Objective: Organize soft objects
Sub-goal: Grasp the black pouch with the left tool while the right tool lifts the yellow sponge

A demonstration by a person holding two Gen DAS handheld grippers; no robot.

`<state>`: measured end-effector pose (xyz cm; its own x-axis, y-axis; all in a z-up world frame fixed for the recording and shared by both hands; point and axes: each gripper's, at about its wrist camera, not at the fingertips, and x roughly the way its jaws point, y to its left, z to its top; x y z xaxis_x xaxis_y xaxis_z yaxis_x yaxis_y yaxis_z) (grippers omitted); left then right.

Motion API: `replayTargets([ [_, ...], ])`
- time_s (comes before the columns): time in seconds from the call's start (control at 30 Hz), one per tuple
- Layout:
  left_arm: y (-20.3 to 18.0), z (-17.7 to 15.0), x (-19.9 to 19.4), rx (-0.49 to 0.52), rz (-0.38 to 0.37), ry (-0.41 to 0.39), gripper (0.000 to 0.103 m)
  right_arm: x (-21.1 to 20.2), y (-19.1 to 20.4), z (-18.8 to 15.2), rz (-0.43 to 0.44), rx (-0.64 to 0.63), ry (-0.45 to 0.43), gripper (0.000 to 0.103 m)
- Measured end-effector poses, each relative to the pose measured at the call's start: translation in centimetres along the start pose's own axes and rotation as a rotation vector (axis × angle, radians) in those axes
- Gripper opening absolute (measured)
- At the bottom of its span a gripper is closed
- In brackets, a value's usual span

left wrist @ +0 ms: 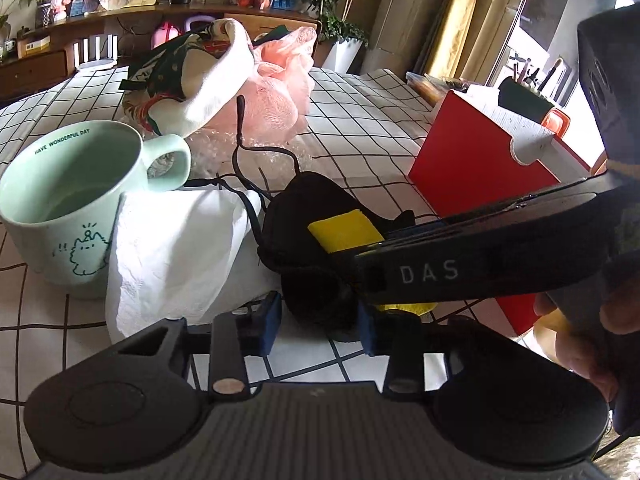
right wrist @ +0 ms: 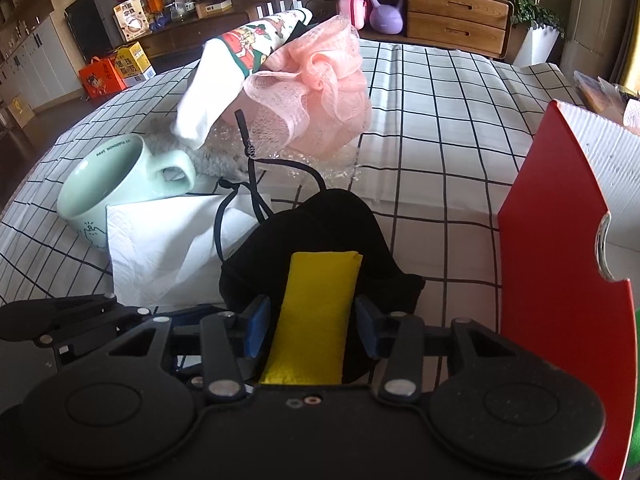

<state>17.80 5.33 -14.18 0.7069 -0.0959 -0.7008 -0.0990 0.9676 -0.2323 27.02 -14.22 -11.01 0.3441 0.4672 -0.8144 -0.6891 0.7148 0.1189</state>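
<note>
The black drawstring pouch (left wrist: 312, 240) is parked just right of the mint mug (left wrist: 68, 200), past the white tissue (left wrist: 172, 248). It's pinched at its near end by the left gripper (left wrist: 318, 326), probably to keep it steady. The yellow cloth roll (right wrist: 316, 312) is laid on top of the pouch and flanked by the right gripper (right wrist: 312, 328). Whether it's actually squeezed can't be told. Likely it's meant to be stuffed in.

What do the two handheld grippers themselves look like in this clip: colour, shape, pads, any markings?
Both are matte black plastic. The left gripper and right gripper each have two round disc-shaped housings at the base, angular linkage arms with silver rivets, and blue pads on the jaws. In the left wrist view, the right gripper's long black body carries white "DAS" lettering. A bare hand grips its handle; no sleeve is visible.
</note>
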Motion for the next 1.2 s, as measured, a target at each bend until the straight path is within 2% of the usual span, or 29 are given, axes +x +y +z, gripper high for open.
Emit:
replayTargets([
  [0.13,-0.2,0.0,0.1,0.013,0.008,-0.006,0.029,0.0,0.2,-0.1,-0.018,-0.002,-0.009,0.040],
  [0.2,-0.1,0.0,0.1,0.010,0.001,-0.006,0.021,-0.1,0.2,-0.2,-0.016,0.003,-0.017,0.039],
  [0.4,-0.4,0.0,-0.4,0.032,0.001,-0.027,0.011,-1.1,0.3,-0.6,-0.027,0.024,-0.051,0.038],
  [0.73,-1.2,0.4,-2.9,0.054,-0.011,-0.062,0.009,-6.7,-1.3,-2.1,-0.008,0.107,-0.146,0.038],
  [1.03,-2.3,2.7,-5.3,0.036,-0.051,-0.099,0.007,-12.1,-1.6,-3.0,-0.005,0.133,-0.249,0.038],
  [1.2,-3.3,3.9,-6.6,0.066,-0.049,-0.128,0.007,-14.7,-2.2,-3.5,-0.012,0.136,-0.293,0.038],
])
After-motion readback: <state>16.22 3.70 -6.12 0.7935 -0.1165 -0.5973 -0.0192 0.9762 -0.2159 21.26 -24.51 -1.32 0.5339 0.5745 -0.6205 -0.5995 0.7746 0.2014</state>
